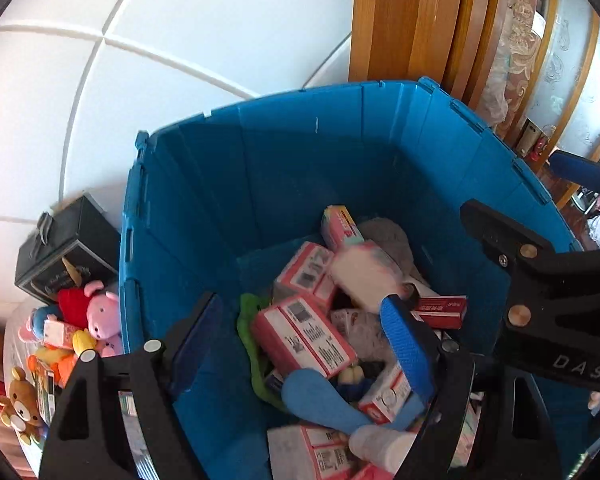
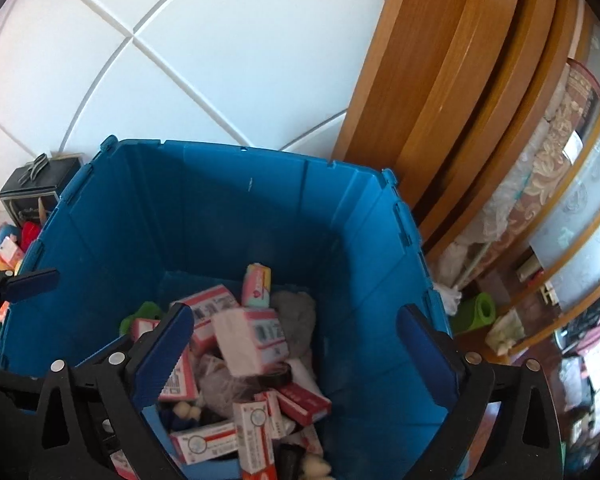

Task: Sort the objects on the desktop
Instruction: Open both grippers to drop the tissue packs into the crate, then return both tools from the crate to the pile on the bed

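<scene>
Both the left gripper (image 1: 300, 344) and the right gripper (image 2: 296, 344) hang released and empty over the deep blue plastic crate (image 2: 148, 216). Below their fingers lies a blurred pink-and-white cardboard box (image 2: 252, 340) atop the pile; it looks light, stiff and crushable, best pinched across its narrow flat sides.

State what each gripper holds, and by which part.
Nothing. The left gripper and right gripper both hang open over the blue bin, pads clear of the boxes.

Ahead of your claws you see a white tiled wall (image 2: 204, 60) in bright, even light; right of them a wooden cabinet (image 2: 440, 92) with glass-fronted shelves (image 2: 572, 208).
</scene>
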A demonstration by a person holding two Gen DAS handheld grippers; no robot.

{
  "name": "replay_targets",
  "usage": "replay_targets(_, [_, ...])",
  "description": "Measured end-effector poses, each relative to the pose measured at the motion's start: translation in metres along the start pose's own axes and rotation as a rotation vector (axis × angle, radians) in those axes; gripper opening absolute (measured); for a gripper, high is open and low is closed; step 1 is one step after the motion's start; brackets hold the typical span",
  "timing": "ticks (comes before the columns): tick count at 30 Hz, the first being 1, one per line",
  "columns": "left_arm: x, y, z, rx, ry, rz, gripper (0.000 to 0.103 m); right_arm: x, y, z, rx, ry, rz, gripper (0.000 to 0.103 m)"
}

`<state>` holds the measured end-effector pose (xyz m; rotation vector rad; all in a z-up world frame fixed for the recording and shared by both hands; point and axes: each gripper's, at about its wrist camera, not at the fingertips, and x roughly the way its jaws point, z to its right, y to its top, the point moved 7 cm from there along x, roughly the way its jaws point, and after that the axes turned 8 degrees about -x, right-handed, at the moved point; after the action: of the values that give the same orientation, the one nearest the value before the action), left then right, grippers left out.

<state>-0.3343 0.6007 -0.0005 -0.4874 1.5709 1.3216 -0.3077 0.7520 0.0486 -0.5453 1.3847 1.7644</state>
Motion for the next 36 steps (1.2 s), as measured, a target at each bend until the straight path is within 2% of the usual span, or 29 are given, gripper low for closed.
replay_targets(5, [-0.021, -0.012, -0.004, 0.006, -0.039, -0.058, 0.081, -0.019, -0.002, 0.003, 0.026, 0.023, -0.009, 0.103])
replay_targets(10, [-0.048, -0.027, -0.013, -0.053, -0.114, -0.111, 0.081, -0.049, -0.008, 0.000, 0.010, 0.012, -0.012, 0.103])
replay_targets(18, [-0.106, -0.067, -0.052, -0.066, -0.085, -0.030, 0.081, -0.120, -0.021, -0.031, -0.035, 0.065, 0.054, 0.103])
replay_targets(24, [-0.142, -0.100, -0.104, -0.101, -0.032, 0.022, 0.081, -0.166, -0.023, -0.088, -0.122, 0.124, 0.107, 0.103])
replay_targets(30, [-0.166, -0.129, -0.170, -0.141, 0.065, 0.069, 0.081, -0.180, -0.016, -0.160, -0.201, 0.185, 0.117, 0.103])
replay_targets(36, [-0.174, -0.163, -0.244, -0.214, 0.123, 0.042, 0.081, -0.184, -0.010, -0.240, -0.254, 0.290, 0.115, 0.103])
